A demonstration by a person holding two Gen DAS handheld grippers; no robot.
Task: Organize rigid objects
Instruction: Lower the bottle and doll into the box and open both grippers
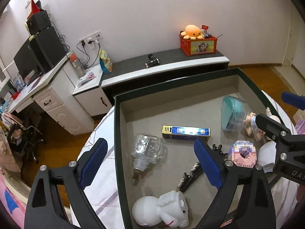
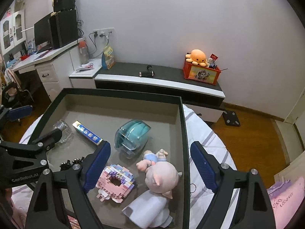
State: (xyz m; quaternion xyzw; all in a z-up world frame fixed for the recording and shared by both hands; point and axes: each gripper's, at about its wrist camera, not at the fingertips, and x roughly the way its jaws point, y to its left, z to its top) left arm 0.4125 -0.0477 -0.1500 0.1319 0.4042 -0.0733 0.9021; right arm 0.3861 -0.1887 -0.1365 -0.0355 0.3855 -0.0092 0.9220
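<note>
My left claw [image 1: 150, 162] hangs with its blue pads wide apart and nothing gripped; its left pad is outside the box wall, over the bed, and its right pad is over the box floor. My right claw [image 2: 150, 164] is spread wide too, straddling the right wall of the box [image 2: 182, 126] and holding nothing.

The box, dark-rimmed with a grey floor, sits on the white striped bedcover [image 2: 205, 139] and fills the lower middle of both views. In the left view, a clear glass jar [image 1: 146, 148] lies on its side at centre, a blue and gold carton [image 1: 185, 132] just above it, and a white figurine [image 1: 162, 210] at the bottom edge. Small dark metal pieces [image 1: 190, 175] lie right of centre.

In the right view, a teal plastic container [image 2: 132, 136] lies at centre, a pink brick model [image 2: 116, 181] below it, and a pig doll [image 2: 160, 175] just right of that, resting on a white stand [image 2: 148, 208].
</note>
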